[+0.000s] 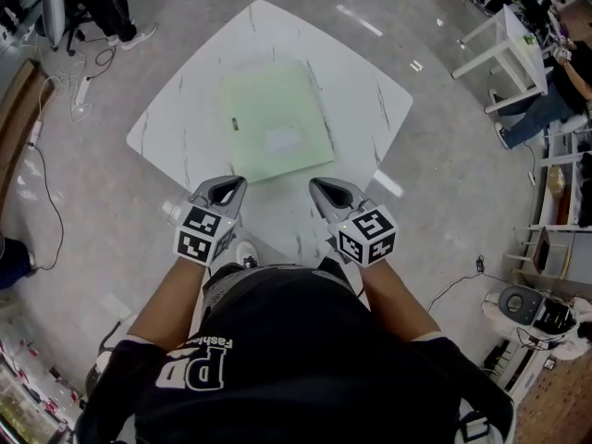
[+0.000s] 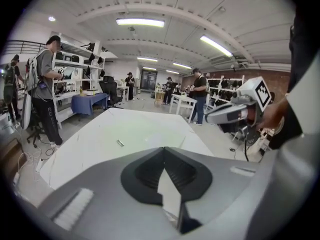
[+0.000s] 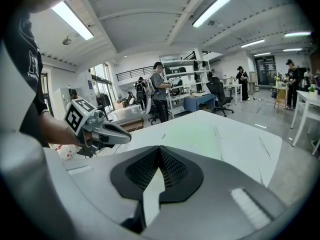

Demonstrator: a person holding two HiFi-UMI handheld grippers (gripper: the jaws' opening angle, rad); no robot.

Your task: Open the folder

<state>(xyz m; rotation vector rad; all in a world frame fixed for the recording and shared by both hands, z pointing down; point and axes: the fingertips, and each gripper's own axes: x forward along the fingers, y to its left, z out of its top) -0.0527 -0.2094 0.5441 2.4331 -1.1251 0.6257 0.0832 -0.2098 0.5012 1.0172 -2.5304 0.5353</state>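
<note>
Two shut, empty jaw pairs: our left gripper [image 1: 233,185] and right gripper [image 1: 317,186] hover at the near edge of the table [image 1: 370,95], short of the green folder [image 1: 275,121] lying closed mid-table. We judge this the approach; next we need jaws parted to catch the cover's free edge.

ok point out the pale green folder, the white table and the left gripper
pale green flat folder [image 1: 275,121], head view, cover's middle
white marble table [image 1: 365,100], head view, bare top
left gripper [image 1: 240,184], head view, closed tips
</note>
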